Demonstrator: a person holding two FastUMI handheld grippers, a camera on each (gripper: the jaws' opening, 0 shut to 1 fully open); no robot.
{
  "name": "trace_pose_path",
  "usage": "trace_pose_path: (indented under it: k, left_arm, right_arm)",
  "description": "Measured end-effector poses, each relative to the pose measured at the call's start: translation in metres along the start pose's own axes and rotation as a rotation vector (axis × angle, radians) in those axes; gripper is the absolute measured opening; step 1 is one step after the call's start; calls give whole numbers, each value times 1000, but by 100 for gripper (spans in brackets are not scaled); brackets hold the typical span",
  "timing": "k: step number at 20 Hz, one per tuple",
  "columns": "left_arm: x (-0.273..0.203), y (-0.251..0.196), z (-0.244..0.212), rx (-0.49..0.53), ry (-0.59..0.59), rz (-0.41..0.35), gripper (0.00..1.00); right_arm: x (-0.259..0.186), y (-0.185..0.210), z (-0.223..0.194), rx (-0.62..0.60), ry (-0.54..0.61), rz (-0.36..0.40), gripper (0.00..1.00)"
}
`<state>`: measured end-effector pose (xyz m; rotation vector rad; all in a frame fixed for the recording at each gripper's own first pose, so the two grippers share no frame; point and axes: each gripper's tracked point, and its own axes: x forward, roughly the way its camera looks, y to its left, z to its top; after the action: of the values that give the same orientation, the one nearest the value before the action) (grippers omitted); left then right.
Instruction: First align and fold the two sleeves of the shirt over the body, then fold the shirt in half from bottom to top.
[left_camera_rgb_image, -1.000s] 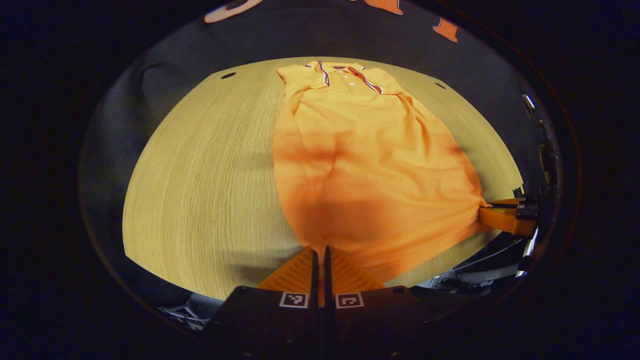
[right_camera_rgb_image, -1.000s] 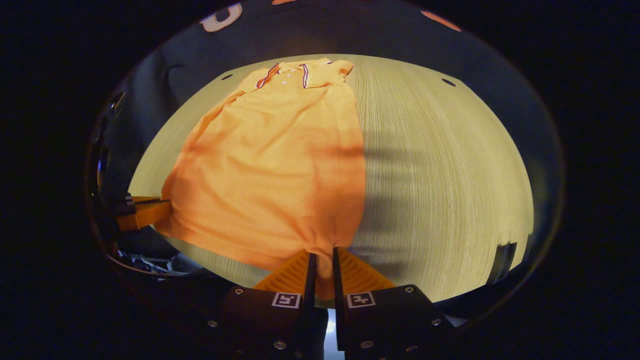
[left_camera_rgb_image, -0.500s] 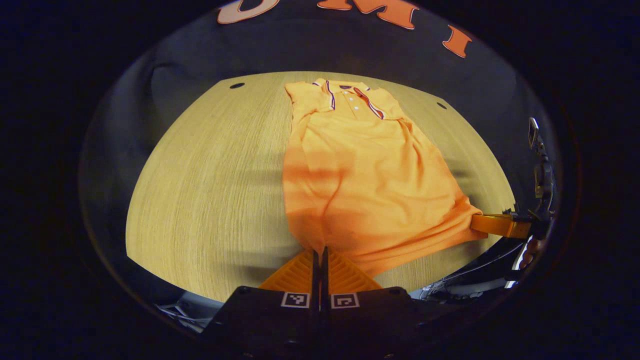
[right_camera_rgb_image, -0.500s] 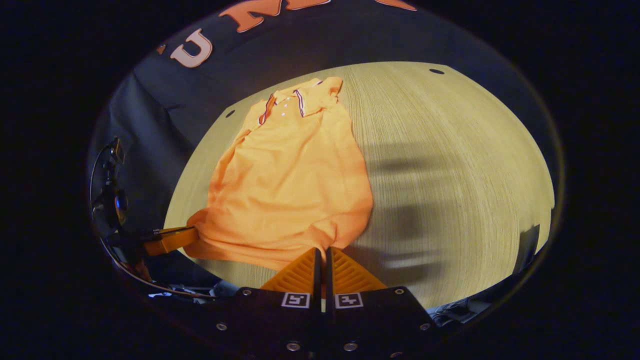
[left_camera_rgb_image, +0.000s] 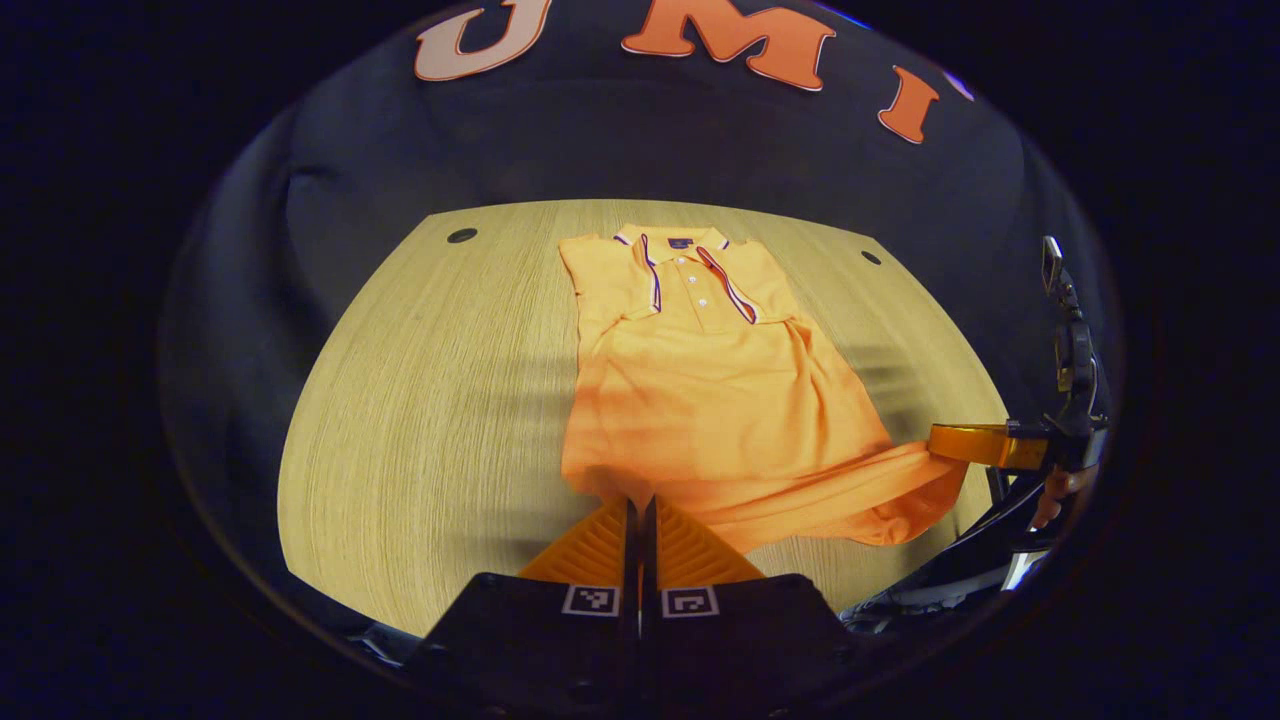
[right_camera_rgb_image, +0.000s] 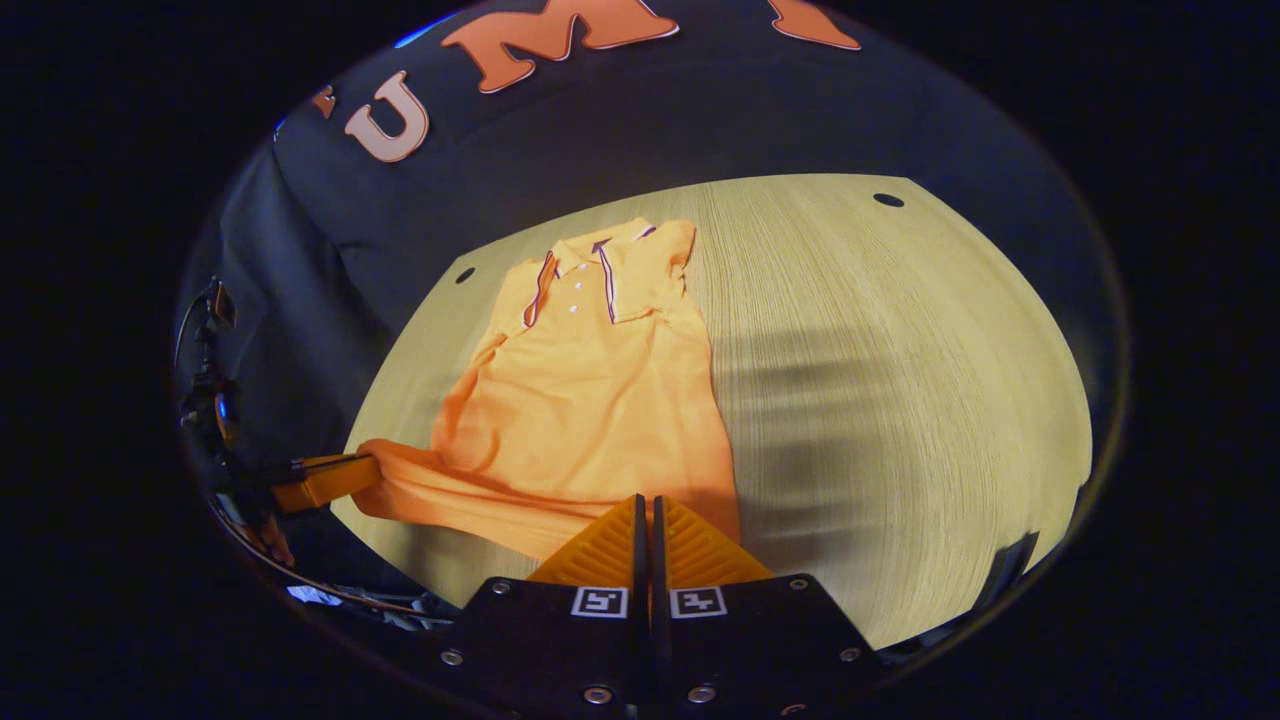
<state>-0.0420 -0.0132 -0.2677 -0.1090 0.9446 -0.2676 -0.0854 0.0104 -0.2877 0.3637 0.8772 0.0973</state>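
i have the shirt (left_camera_rgb_image: 700, 400) flat on the bench (left_camera_rgb_image: 420, 420), collar far, with the left tool (left_camera_rgb_image: 637, 510) and right tool (right_camera_rgb_image: 647, 505) each clamped on a hem corner; it looks light and limp, so i judge those corners the right hold.

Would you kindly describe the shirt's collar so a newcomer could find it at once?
Start at the wooden table, where an orange shirt lies lengthwise. Follow it to the end nearest the black cloth wall: the collar sits there. Dark stripes edge it, and small white buttons run down its placket.
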Motion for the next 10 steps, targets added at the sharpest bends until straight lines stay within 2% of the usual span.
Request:
trace_pose_path:
  k: [2, 4, 10]
  left_arm:
    - [3, -5, 2, -3, 2, -24, 1]
    - [6, -3, -1, -1, 15, -29, 1]
    - [3, 1, 16, -8, -14, -35, 1]
  right_arm:
    - [1, -8, -18, 2, 44, -25, 1]
    - [-4, -10, -19, -2, 24, -38, 1]
    - [-8, 7, 23, -3, -59, -14, 1]
